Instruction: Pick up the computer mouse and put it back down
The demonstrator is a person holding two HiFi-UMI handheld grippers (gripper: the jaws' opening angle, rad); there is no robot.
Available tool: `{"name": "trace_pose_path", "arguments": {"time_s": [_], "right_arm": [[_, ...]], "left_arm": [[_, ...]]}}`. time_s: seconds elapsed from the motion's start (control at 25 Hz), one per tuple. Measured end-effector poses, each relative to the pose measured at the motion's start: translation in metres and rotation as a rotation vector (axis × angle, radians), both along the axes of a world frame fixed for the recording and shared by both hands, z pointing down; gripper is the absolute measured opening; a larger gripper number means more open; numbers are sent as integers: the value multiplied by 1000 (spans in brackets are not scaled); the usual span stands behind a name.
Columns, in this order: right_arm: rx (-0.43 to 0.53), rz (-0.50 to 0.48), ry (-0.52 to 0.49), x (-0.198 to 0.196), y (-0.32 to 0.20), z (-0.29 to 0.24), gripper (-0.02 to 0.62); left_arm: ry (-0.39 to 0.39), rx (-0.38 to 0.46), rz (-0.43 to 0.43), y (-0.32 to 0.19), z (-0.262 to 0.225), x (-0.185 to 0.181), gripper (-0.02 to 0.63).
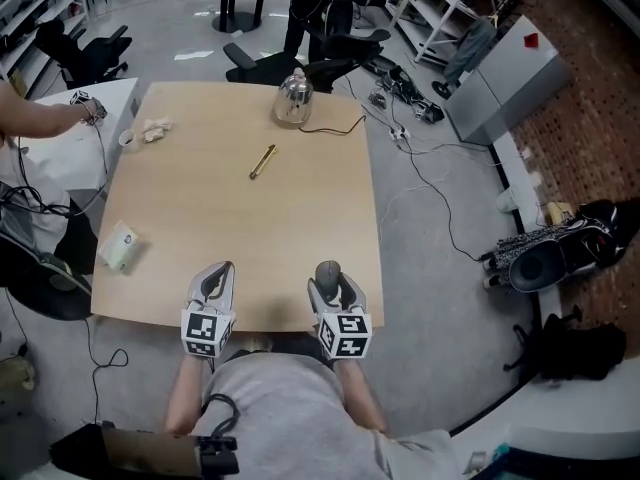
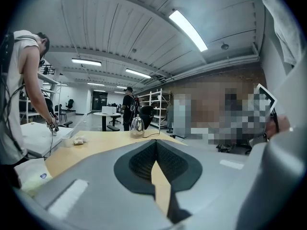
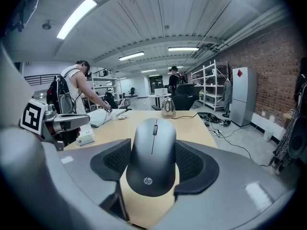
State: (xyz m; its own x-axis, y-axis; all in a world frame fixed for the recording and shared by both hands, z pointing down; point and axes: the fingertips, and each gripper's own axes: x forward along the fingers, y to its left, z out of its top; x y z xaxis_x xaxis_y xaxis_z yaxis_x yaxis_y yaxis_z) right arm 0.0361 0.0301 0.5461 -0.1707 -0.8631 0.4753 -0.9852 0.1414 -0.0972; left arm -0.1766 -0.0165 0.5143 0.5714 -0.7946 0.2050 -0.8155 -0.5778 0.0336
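A dark grey computer mouse [image 3: 152,157] sits between the jaws of my right gripper [image 3: 153,147], both ribbed pads pressed against its sides. From the head view, the mouse [image 1: 328,271] and the right gripper [image 1: 333,280] are at the front edge of the wooden table [image 1: 200,218], right of centre. I cannot tell whether the mouse rests on the table or hangs just above it. My left gripper [image 1: 216,274] lies beside it to the left at the same edge. Its pads meet at the tip with nothing held, as the left gripper [image 2: 155,145] shows in its own view.
A gold pen [image 1: 263,160] lies mid-table. A shiny metal kettle [image 1: 293,98] with a black cable stands at the far edge. A white box [image 1: 120,245] sits near the left edge. A person's arm [image 1: 45,118] reaches over a white table on the left. Cables trail across the floor on the right.
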Motion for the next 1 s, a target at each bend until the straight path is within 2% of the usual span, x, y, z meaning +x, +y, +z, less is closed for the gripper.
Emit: {"name": "trace_pose_path", "arguments": {"time_s": [0.2,0.44,0.72,1.0], "right_arm": [[-18,67,6,26,9,4,293],[-37,126,23,79,-3,8,295],[-28,100,30,123,-44,9,295],[-42,57,18,163,-95,20,293]], "left_arm": [[8,-21,41,-3,10,17,20],[13,-51,62,-9,21,50,20],[2,-98,65,-25,37,89,20],[11,-162,6,-42,50,118,20]]}}
